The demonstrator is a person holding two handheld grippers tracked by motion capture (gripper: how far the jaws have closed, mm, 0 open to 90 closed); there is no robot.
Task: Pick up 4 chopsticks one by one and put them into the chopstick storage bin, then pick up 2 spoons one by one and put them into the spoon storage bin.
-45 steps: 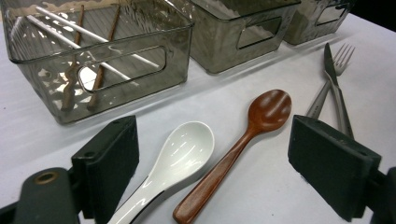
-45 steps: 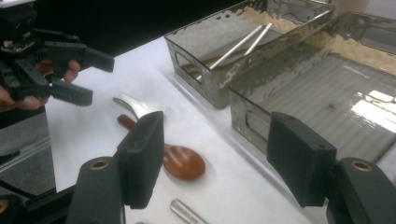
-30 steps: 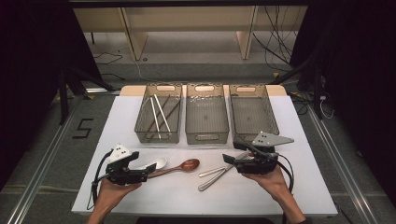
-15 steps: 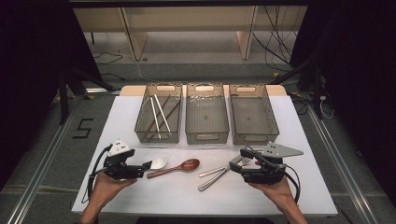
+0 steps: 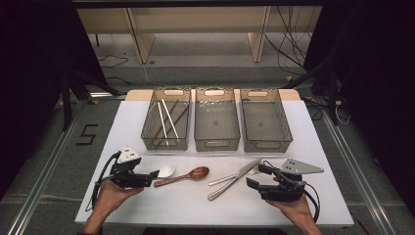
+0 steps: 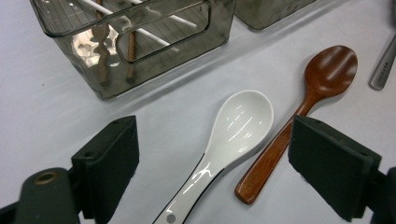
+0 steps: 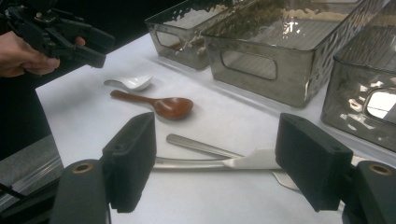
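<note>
Black jaws wide apart, empty | left gripper point(image 5: 155, 175) over white spoon point(image 6: 236, 128) | right gripper point(image 5: 258, 176) likewise

Three smoky translucent plastic bins point(image 5: 217, 142) stand side by side across a white table point(image 5: 313, 147); the left one holds white and brown chopsticks point(image 5: 168, 120). Grey floor point(image 5: 54, 147) bears a black "5" marking point(image 5: 88, 134).
</note>
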